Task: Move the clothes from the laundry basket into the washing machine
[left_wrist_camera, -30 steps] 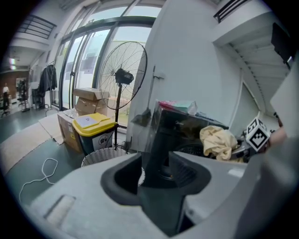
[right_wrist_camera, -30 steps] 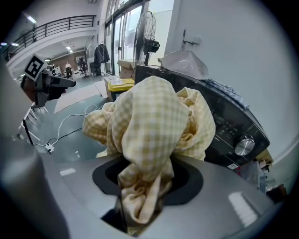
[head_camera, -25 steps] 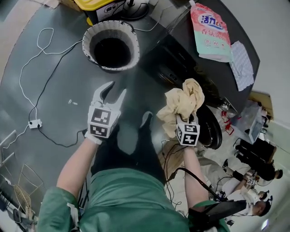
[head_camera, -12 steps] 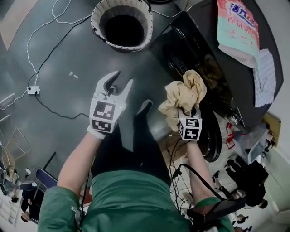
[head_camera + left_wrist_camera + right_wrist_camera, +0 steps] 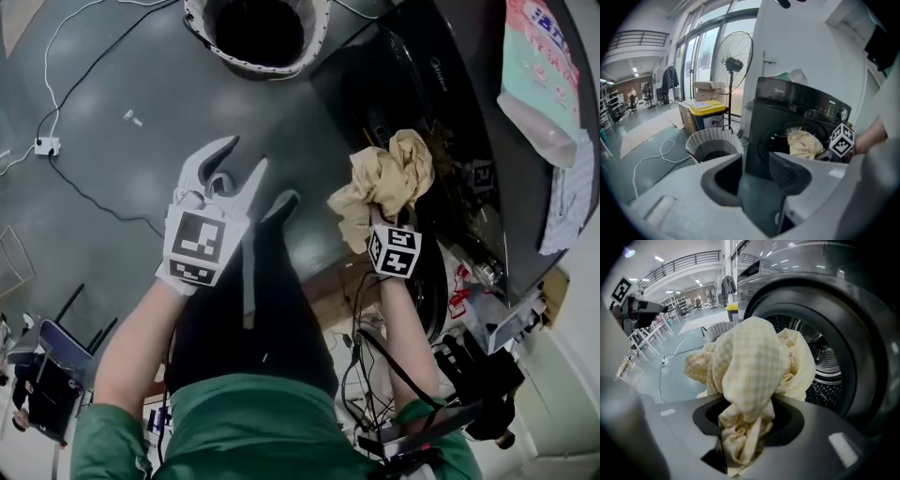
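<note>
- The laundry basket (image 5: 251,67) stands on the floor (image 5: 112,75); its interior is dark and its contents cannot be made out.
- The washing machine (image 5: 834,324) stands open, showing perforated drum wall.
- Both forearms reach forward.
- The left gripper (image 5: 244,159) is released, jaws apart.
- The right gripper (image 5: 382,221) clamps its 2 jaws on the beige checked cloth (image 5: 750,366), which is bunched beyond them just before the drum mouth.

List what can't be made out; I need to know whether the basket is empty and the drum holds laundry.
Laundry basket bottom: head view, cut by the top edge and dark; left gripper view, its near wall hides it.
Washing machine drum contents: right gripper view, the yellow checked cloth blocks most of the opening.
Pads of the right gripper: same view, buried in that cloth.
</note>
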Motion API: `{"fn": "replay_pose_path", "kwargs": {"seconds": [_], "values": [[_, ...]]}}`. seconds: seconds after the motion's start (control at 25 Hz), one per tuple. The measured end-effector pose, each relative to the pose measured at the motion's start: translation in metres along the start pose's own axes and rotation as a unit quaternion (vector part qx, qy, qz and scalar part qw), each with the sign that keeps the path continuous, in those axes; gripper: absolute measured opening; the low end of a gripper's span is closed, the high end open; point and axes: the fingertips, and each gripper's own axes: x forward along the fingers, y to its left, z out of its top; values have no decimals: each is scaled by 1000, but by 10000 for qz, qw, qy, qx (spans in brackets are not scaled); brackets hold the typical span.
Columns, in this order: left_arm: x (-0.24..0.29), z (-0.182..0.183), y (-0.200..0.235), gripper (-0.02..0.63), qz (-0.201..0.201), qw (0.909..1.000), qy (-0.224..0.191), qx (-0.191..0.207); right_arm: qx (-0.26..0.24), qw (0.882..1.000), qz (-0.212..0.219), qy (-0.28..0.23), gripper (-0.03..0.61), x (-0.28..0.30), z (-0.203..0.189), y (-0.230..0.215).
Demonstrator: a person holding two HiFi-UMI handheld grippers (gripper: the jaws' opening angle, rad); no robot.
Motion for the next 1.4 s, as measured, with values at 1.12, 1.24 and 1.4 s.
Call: {"fn": "replay_pose_path", "kwargs": {"seconds": [1.12,1.24,1.4], "values": [[57,-111,35,181,-503,9979,159,-372,456,9950,-886,-72,186,142,2,-73],[59,-116,32,181,-546,9976,200,-388,558,9929,-1043,-107,187,149,6,-90],[59,-124,29,181,-564,9971,244,-444,889,9876,-1275,-207,189,158,14,-116]]}}
